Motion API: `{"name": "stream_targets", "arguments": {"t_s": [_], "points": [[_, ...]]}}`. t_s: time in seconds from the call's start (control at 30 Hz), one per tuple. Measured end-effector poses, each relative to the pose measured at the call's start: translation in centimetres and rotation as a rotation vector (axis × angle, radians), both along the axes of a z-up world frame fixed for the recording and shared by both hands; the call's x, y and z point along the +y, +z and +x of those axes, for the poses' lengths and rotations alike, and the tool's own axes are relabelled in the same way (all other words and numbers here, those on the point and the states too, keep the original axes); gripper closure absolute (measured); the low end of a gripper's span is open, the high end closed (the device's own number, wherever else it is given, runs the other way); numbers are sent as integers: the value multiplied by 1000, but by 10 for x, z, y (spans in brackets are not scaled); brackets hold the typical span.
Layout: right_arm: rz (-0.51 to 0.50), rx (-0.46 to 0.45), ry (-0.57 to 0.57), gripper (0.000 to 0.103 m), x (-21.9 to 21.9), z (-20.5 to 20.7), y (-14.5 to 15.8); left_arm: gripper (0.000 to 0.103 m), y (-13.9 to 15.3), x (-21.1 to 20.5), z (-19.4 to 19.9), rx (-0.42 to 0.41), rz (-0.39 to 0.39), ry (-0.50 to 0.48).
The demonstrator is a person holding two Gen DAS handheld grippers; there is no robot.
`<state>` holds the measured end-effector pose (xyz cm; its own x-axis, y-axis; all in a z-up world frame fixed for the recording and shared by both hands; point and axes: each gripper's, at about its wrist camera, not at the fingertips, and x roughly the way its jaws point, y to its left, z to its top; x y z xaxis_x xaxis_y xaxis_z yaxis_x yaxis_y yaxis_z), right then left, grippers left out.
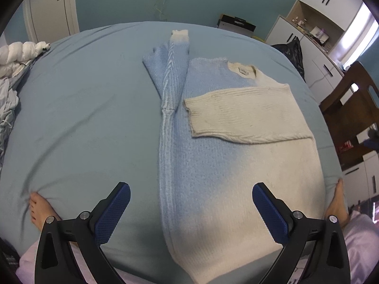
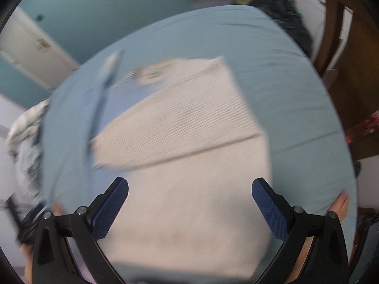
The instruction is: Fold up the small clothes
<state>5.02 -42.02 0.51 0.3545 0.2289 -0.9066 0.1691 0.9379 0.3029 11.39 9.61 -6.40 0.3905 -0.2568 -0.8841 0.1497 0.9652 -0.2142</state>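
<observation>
Beyond the sweater (image 1: 213, 165), its blue sleeve (image 1: 169, 75) runs lengthwise away, nearer the left gripper (image 1: 190, 210); right gripper (image 2: 189, 209) likewise wide open, empty

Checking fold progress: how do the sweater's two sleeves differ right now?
The white sleeve is folded across the sweater body; the blue sleeve extends away onto the bed. One is white throughout, the other blue with a white cuff. Both are knit.
</observation>
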Motion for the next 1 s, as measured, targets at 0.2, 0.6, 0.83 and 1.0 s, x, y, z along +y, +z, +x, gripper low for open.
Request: {"name": "stream_targets", "arguments": {"t_s": [0.2, 0.6, 0.83, 1.0], "points": [[58, -94, 54, 1, 11, -51, -18, 0, 8, 1, -3, -36, 56, 29], [-44, -45, 99, 1, 17, -56, -63, 0, -14, -38, 18, -48, 269, -33], [-148, -54, 126, 1, 21, -57, -58, 0, -42, -53, 77, 24, 332, -10], [-123, -18, 142, 1, 23, -64, -61, 0, -62, -57, 150, 14, 368, 60]]}}
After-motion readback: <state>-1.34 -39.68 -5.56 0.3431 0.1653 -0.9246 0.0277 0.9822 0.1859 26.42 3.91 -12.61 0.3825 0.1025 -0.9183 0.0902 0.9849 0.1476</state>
